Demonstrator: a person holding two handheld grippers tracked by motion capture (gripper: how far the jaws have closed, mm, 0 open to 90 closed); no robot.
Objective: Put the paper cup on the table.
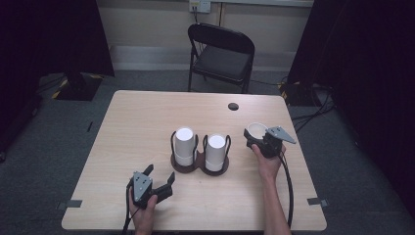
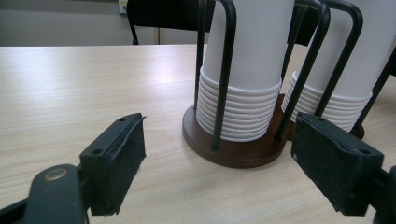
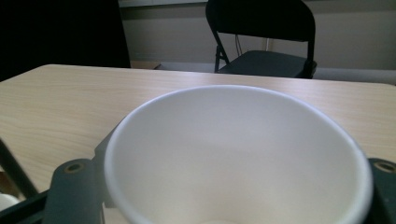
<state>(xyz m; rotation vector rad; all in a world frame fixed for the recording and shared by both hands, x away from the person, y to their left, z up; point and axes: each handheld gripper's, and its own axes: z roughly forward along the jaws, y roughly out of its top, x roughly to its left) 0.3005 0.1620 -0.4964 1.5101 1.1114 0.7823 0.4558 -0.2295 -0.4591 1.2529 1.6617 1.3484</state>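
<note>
Right hand-held gripper (image 1: 258, 135) gripping white paper cup (image 3: 238, 154), risking crushing thin wall; left hand-held gripper (image 2: 217, 163) hovering wide near dark wire cup holder (image 2: 243, 147).

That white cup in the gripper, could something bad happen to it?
Maybe. The right gripper is shut on the single white paper cup, and a soft cup like that could get squashed or slip if squeezed wrong. The two stacks of cups stand upside down in a wire holder right beside it, so a careless swing might knock them. The left gripper, open, sits close to the holder too.
</note>
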